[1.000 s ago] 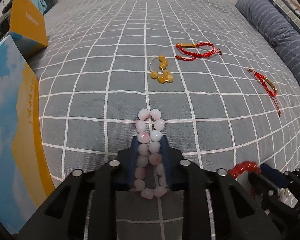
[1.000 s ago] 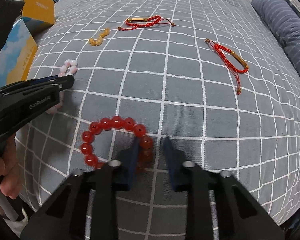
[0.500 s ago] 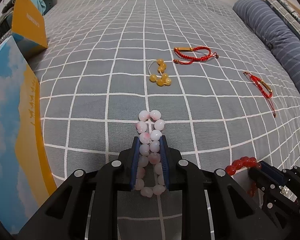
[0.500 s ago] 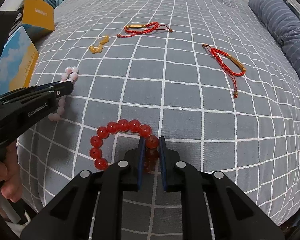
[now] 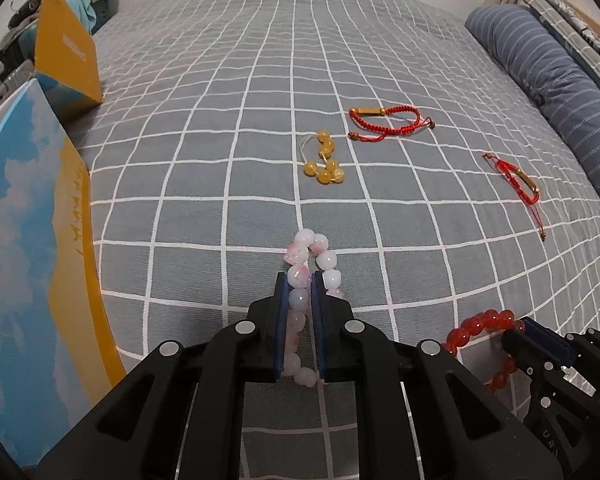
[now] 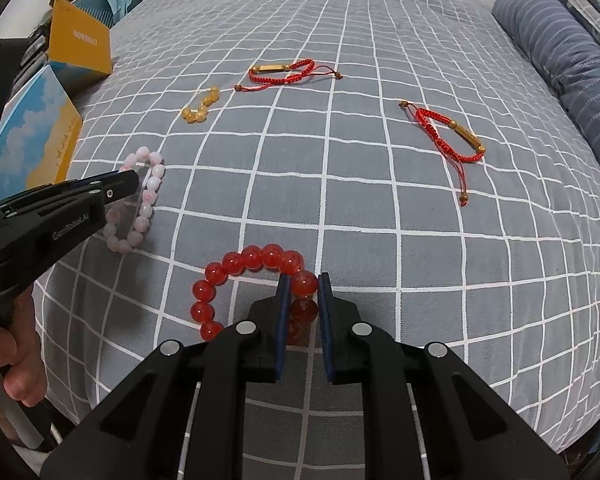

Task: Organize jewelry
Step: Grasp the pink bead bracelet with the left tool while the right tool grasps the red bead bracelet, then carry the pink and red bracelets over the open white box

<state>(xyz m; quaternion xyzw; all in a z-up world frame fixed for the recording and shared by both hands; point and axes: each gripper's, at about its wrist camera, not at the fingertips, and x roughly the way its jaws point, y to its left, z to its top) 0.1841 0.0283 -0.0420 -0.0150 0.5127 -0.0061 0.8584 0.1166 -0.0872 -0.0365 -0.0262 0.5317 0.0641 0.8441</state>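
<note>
Grey checked bedspread (image 5: 220, 160); left gripper (image 5: 300, 280) closing on pink bracelet (image 5: 308, 248), right gripper (image 6: 304, 284) pinching red bracelet (image 6: 256, 260).

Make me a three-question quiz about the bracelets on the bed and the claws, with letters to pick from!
1. Where do the yellow beads lie?
A. Beside the red cord bracelet
B. On the striped pillow
C. Inside the box

2. How many red cord bracelets lie on the bed?
A. One
B. Two
C. Four

3. What does the right claw do?
A. Hangs open over bare bedspread
B. Pinches the red bead bracelet
C. Pinches the pink one

Answers:
1. A, they lie just left of it.
2. B, the second one lies nearer the pillow.
3. B, a red bead sits squeezed between its pads.
</note>
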